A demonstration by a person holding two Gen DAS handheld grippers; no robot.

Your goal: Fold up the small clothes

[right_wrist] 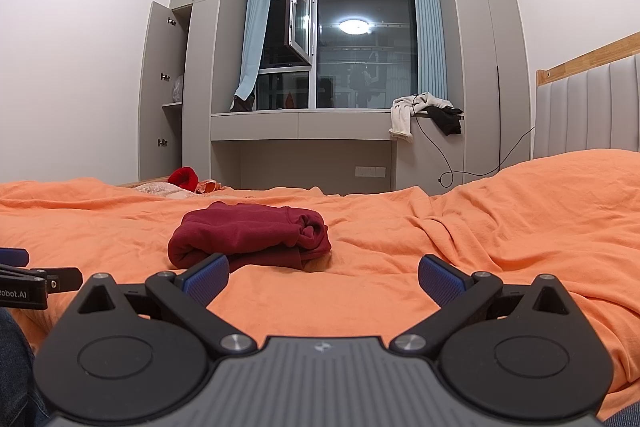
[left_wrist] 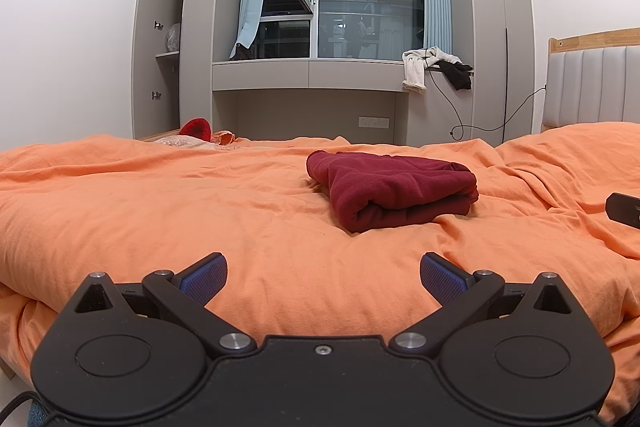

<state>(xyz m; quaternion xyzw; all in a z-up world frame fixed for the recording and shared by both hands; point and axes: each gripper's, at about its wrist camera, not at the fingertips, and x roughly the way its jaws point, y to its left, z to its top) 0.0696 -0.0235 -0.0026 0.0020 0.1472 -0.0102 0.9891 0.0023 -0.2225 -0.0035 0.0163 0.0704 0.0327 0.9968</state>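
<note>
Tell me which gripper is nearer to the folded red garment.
Right. The right gripper sits just short of the garment, which lies ahead to its left. The left gripper is farther back, the garment ahead to its right.

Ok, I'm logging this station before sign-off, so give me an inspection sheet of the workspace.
Surface: rumpled orange bedsheet.
Job's things: dark red knit garment, folded into a bundle, lying free.
Clutter: red plush item at far bed edge; white and black clothes draped on the window ledge.
Grippers: left gripper and right gripper, jaws apart, holding nothing.
Cables: black cord from the ledge toward the headboard.
Surroundings: grey wardrobe, door open; open window; blue curtains.
</note>
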